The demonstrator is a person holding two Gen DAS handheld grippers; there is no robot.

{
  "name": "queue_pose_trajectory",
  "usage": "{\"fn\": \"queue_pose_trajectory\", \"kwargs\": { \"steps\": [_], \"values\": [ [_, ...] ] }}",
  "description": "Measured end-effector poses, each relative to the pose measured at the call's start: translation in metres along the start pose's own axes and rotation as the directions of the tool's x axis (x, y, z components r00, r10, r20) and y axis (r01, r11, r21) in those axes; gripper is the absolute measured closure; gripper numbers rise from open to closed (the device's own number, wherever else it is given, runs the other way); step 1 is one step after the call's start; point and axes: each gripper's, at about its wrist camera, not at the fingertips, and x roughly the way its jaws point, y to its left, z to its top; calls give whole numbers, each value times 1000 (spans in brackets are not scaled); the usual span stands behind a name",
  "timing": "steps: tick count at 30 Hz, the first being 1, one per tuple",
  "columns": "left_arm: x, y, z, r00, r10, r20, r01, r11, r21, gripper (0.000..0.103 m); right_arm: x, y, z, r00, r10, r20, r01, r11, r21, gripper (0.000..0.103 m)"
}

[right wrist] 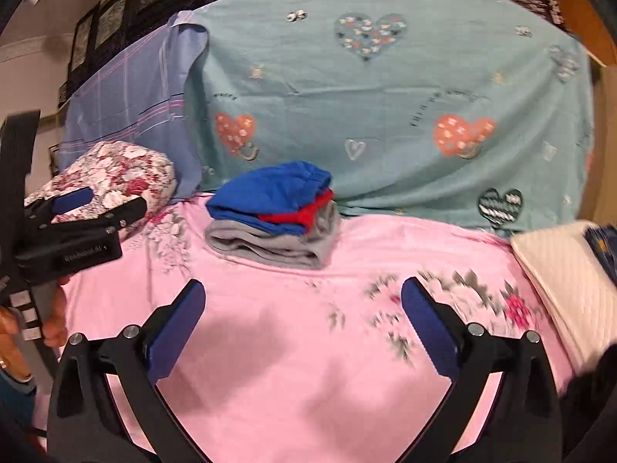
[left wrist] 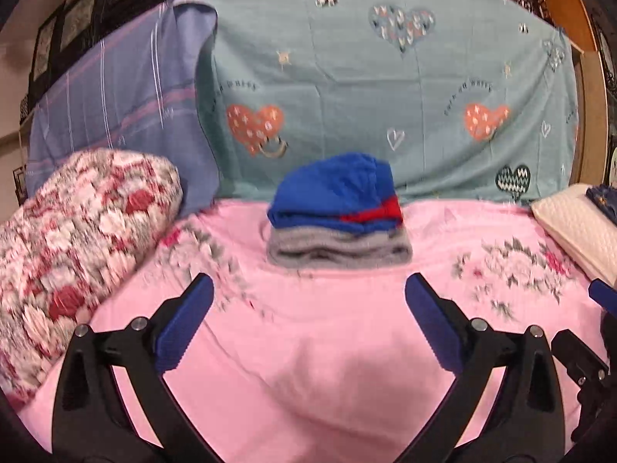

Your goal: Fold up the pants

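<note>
Folded blue pants with a red stripe [left wrist: 335,193] lie on top of folded grey pants [left wrist: 339,250] in a small stack at the back of the pink floral bed sheet [left wrist: 308,347]. The stack also shows in the right wrist view, blue [right wrist: 270,196] over grey [right wrist: 270,249]. My left gripper [left wrist: 308,289] is open and empty, well short of the stack. My right gripper [right wrist: 302,297] is open and empty, in front of the stack and to its right. The left gripper's body [right wrist: 73,227] shows at the left of the right wrist view.
A floral rolled quilt [left wrist: 77,239] lies at the left. A teal heart-print sheet [left wrist: 385,77] and a purple striped sheet [left wrist: 115,96] hang behind. A cream quilted pillow [left wrist: 574,227] with a dark blue cloth [right wrist: 603,247] sits at the right edge.
</note>
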Motion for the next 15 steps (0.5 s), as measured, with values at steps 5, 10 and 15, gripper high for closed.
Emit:
{"fn": "queue_pose_trajectory", "kwargs": {
  "steps": [5,10,15],
  "values": [
    [20,-14,-19,999,5,-51,-2,999,48,2,6,-4,-31,1000,-10,-3,10,999,36,1],
    [30,-14,-31,997,0,-78,5,998,63,2,20,3,-45,998,-48,-43,46,998,-36,1],
    [32,-14,-33,996,3,-86,2,998,65,2,27,16,-59,996,-37,-80,31,997,-76,1]
  ]
}}
